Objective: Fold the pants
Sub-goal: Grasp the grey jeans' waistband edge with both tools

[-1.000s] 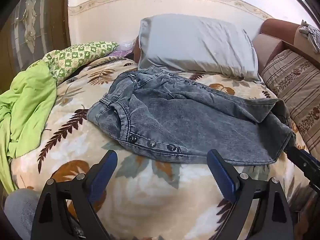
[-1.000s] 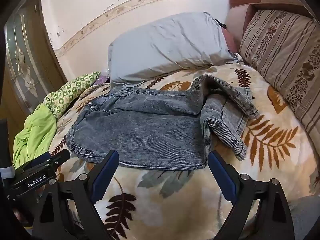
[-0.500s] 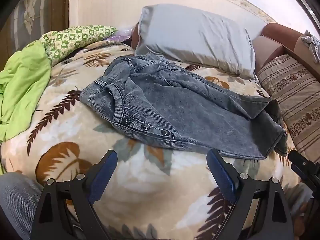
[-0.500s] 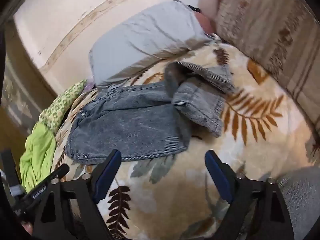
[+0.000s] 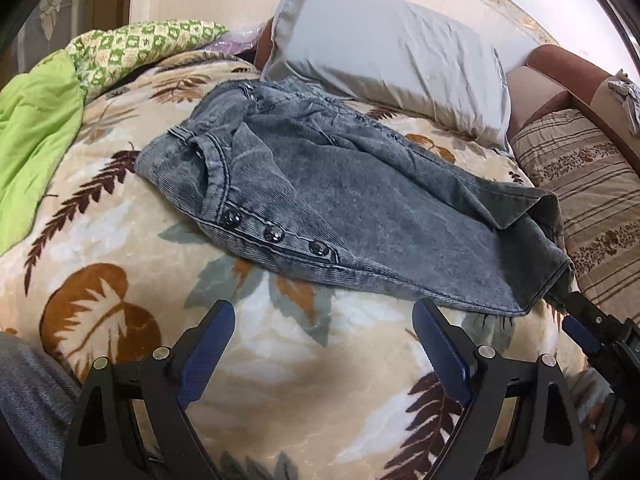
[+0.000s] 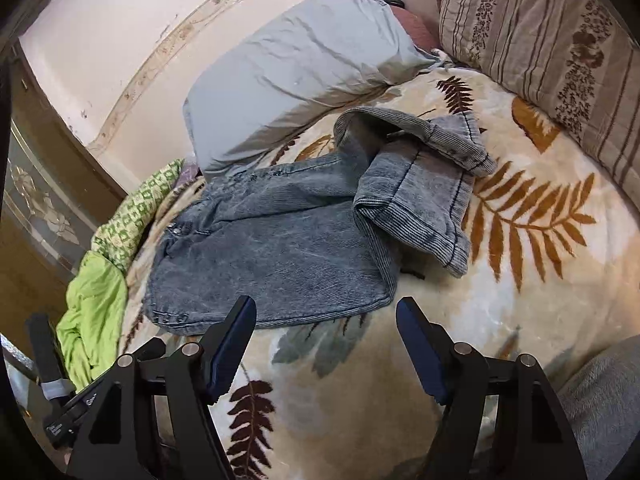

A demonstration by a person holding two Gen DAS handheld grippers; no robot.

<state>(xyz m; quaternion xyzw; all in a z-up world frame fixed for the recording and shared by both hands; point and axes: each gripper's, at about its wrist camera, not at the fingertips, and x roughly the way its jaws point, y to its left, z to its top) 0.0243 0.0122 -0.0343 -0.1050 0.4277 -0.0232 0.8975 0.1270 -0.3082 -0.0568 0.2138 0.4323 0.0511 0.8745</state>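
Fingers on both the left gripper [image 5: 324, 334] and right gripper [image 6: 326, 332] are spread wide, holding nothing, hovering over the leaf-print bed [image 5: 332, 380]. Grey denim pants [image 5: 360, 208] lie at 12 o'clock from them, legs doubled back, below a grey pillow [image 6: 296, 64].

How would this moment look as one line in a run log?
pants: partly folded on blanket | left gripper: open, empty | right gripper: open, empty

Leaf-print blanket [image 5: 120, 264], grey pillow [image 5: 384, 56] (against the wall), green sheet [image 5: 32, 120], striped cushion [image 6: 552, 40]
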